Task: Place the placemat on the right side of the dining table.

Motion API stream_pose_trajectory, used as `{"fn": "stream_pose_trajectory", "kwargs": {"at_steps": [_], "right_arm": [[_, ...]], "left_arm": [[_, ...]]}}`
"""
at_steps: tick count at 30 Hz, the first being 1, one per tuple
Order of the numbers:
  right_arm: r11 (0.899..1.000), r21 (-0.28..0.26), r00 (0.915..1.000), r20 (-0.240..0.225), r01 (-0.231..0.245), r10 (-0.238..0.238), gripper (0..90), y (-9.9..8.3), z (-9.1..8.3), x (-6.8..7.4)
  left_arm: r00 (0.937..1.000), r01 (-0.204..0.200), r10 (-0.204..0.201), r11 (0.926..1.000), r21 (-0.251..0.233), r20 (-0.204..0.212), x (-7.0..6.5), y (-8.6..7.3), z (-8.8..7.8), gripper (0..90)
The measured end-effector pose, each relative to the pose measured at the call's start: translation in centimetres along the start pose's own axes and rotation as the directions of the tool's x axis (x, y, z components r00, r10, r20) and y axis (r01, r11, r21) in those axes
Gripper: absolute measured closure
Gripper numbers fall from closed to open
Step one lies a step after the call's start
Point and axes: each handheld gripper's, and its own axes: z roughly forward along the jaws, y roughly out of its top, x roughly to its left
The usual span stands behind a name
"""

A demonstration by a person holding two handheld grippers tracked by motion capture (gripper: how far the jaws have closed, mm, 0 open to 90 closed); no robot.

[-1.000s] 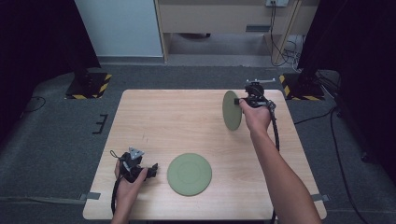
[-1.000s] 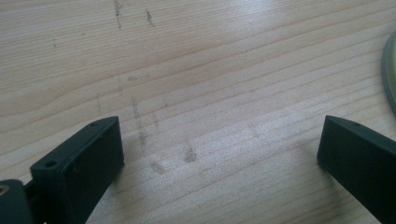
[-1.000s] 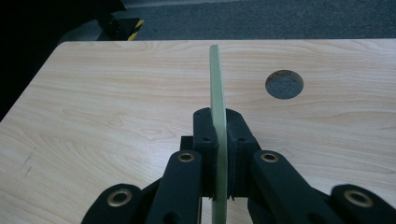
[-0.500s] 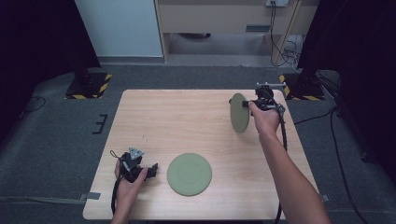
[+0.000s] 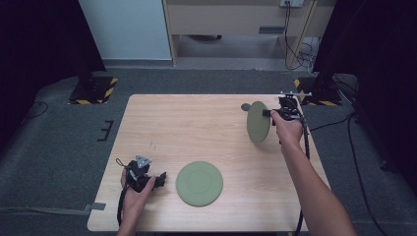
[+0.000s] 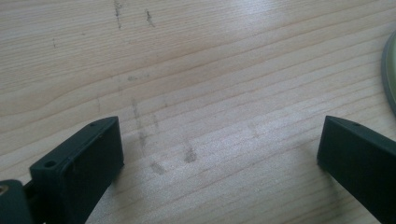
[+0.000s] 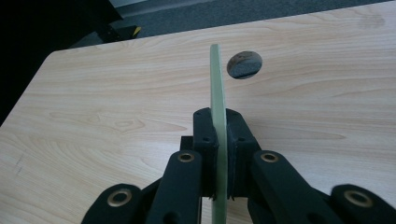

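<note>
Plates first: we see two round green ones. Our right gripper (image 5: 269,113) has its fingers (image 7: 205,140) clamped on the rim of the raised plate (image 5: 258,122), which stands on edge between them, one finger pressed to each face. In the right gripper view this plate (image 7: 218,116) rises straight out from between the fingers as a thin pale-green sliver, edge toward the camera, its flat faces turned to the sides. In the high view its broad face is turned toward the left side of the counter (image 5: 196,128), and it is held off the wood near the far right corner.

Beyond the fingertips, slightly to one side of the plate's edge, a round hole (image 7: 244,64) is cut through the counter.

Our left gripper (image 5: 156,179) rests low at the near left of the counter, its fingers (image 6: 84,163) spread wide apart with only bare wood between them. The flat plate (image 5: 199,183) lies just beside those fingers, face up on the counter; its rim (image 6: 390,74) shows past the right-hand finger.

The counter is pale wood with faint grey scuffs (image 6: 154,144). Around it we see dark grey carpet (image 5: 49,147), black curtains (image 5: 39,44) at both sides, and yellow-and-black striped bases (image 5: 93,88) on the floor.
</note>
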Motion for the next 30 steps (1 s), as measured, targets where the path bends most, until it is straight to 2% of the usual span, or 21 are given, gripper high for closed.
{"fn": "stream_pose_trajectory", "kwargs": {"at_steps": [16, 25, 30], "right_arm": [[0.999, 0.008, 0.9983, 0.038, -0.043, 0.043, 85.6, -1.4, -1.0, -3.5], [0.998, 0.018, 0.9966, 0.055, -0.061, 0.060, 85.6, -2.2, -1.1, -5.0], [0.996, 0.029, 0.9948, 0.061, -0.084, 0.082, 85.5, -2.9, -0.9, -6.3]], "left_arm": [[1.0000, 0.000, 0.000, 1.0000, 0.001, 0.001, 0.0, 0.0, 0.0, 0.0], [1.0000, 0.000, 0.000, 1.0000, 0.000, 0.001, 0.0, 0.0, 0.0, 0.0], [1.0000, 0.000, 0.000, 1.0000, 0.000, 0.001, 0.0, 0.0, 0.0, 0.0]]}}
